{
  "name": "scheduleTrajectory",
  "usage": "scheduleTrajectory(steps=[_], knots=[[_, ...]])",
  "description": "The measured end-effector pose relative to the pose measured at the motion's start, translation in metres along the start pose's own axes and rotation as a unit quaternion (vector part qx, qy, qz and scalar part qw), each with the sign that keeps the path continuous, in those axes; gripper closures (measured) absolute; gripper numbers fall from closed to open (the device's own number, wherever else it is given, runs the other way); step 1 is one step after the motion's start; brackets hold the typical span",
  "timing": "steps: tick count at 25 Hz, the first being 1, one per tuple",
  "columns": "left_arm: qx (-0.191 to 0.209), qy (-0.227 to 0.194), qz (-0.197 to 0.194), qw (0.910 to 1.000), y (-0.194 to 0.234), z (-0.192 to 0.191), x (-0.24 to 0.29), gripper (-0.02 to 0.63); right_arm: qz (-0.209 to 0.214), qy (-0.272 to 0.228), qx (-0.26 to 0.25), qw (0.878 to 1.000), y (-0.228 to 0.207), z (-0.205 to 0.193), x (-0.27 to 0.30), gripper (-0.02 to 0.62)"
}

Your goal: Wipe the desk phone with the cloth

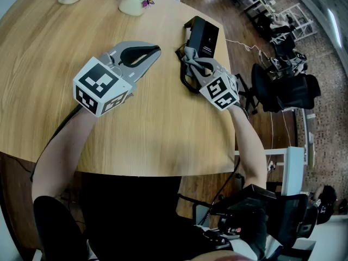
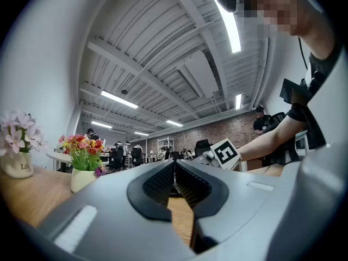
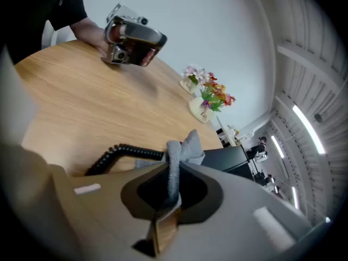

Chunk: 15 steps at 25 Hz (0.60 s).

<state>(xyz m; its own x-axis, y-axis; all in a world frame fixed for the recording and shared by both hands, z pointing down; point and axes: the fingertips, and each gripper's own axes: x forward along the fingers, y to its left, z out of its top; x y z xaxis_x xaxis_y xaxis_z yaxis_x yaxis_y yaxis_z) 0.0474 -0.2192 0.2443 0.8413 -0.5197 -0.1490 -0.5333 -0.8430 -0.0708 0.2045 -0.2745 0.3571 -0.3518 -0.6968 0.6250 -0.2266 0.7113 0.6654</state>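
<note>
Right gripper (image 1: 191,64): jaws clenched on a bunched grey cloth (image 1: 187,54). In the right gripper view a fold of it runs down between the pads and a tuft stands above the tips. The cloth sits at the near end of the black desk phone (image 1: 204,32); whether it actually touches the casing cannot be told. The phone lies on the far right part of the round light-wood table (image 1: 65,53), close to its edge. Its black coiled cord (image 1: 186,82) loops on the tabletop just beside and below the right jaws. Left gripper (image 1: 155,50): held above the tabletop left of the phone and apart from it. Its jaws are closed, the ribbed pads meeting at the tips in the left gripper view, with only bare wood showing through the gap below. Writing: a small pale label on the phone's top face, too small to read. The cream ceramic pot (image 2: 15,166) carries a word that looks like "Life". The black-and-white square markers on both gripper cubes bear patterns only. Containers: that cream pot holds pale pink and white flowers. A white rounded vase (image 1: 131,5) next to it holds a mixed red, yellow and pink bunch with green leaves. Both stand at the table's far side, well apart from the phone.
</note>
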Motion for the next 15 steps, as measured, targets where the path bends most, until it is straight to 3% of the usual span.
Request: scheduleTrajectory(steps=[4,9,13,15], knots=[[0.001,0.002,0.001,1.0,0.0,-0.001,0.0,0.592,-0.02,-0.018,0.013,1.0,-0.026,0.005,-0.011,0.575],[-0.001,0.002,0.002,1.0,0.002,-0.004,0.003,0.592,-0.108,-0.048,0.11,0.987,-0.128,0.007,0.008,0.575],[-0.001,0.002,-0.003,1.0,0.001,-0.005,0.005,0.592,-0.177,-0.033,0.136,0.974,-0.192,0.002,0.036,0.575],[-0.002,0.002,-0.005,1.0,-0.001,-0.004,0.004,0.592,-0.191,-0.017,0.144,0.971,-0.208,-0.003,0.053,0.575]])
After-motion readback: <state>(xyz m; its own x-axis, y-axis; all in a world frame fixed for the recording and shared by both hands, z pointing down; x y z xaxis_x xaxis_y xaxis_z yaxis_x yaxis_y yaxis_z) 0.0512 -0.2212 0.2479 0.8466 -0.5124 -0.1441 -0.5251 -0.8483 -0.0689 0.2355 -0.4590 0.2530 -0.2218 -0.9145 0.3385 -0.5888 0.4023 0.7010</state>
